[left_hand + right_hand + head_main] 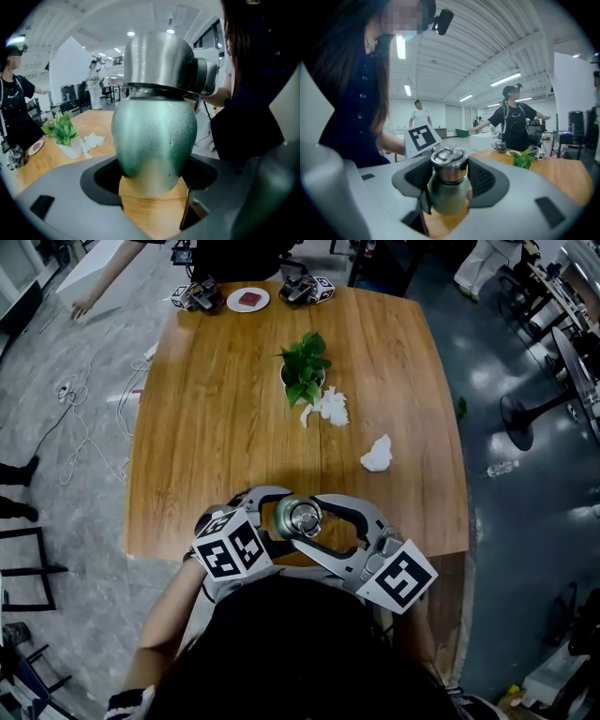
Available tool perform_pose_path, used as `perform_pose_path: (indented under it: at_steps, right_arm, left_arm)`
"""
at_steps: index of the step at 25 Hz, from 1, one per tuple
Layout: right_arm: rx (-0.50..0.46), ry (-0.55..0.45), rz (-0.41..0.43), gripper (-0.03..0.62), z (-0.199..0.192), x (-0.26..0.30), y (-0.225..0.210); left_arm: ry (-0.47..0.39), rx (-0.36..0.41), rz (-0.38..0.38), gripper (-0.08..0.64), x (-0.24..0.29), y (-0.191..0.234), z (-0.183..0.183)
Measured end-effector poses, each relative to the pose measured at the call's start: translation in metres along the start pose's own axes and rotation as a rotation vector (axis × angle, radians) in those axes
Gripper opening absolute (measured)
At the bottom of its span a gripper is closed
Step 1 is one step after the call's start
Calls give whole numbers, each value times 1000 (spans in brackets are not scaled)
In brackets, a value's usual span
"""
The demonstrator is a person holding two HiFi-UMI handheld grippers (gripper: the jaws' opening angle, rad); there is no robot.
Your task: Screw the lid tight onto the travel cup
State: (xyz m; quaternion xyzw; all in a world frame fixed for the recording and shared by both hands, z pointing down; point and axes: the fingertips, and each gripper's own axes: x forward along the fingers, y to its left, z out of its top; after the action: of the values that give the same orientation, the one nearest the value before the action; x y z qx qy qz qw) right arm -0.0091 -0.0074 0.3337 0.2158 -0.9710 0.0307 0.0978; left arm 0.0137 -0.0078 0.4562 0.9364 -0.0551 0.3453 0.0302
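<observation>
Left tongs point(152, 187) clamping travel cup point(154, 136), right tongs point(449, 185) gripping lid point(448, 164)

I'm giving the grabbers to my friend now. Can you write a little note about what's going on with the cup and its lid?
The left gripper is shut on the green body of the cup, at the near edge of the table.
The right gripper has its jaws on either side of the lid, close against it. Whether they press on it yet is unclear.
Done: the lid sits on top of the cup.
Left to do: grip the lid and twist it tight while the left gripper holds the cup. How tight it is now can't be seen.
</observation>
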Motion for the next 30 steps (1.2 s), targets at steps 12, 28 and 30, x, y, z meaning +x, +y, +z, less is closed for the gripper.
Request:
perform_pose_path:
  at_steps: [12, 28, 30]
  right_arm:
    - [47, 63, -229, 247, -11, 6, -22]
    - [42, 17, -115, 250, -3, 0, -15]
    - [31, 28, -70, 250, -4, -4, -11]
  left_arm:
    - [46, -130, 237, 387, 6, 31, -4]
    - [20, -63, 127, 387, 7, 14, 1]
    - [15, -28, 64, 387, 7, 7, 0]
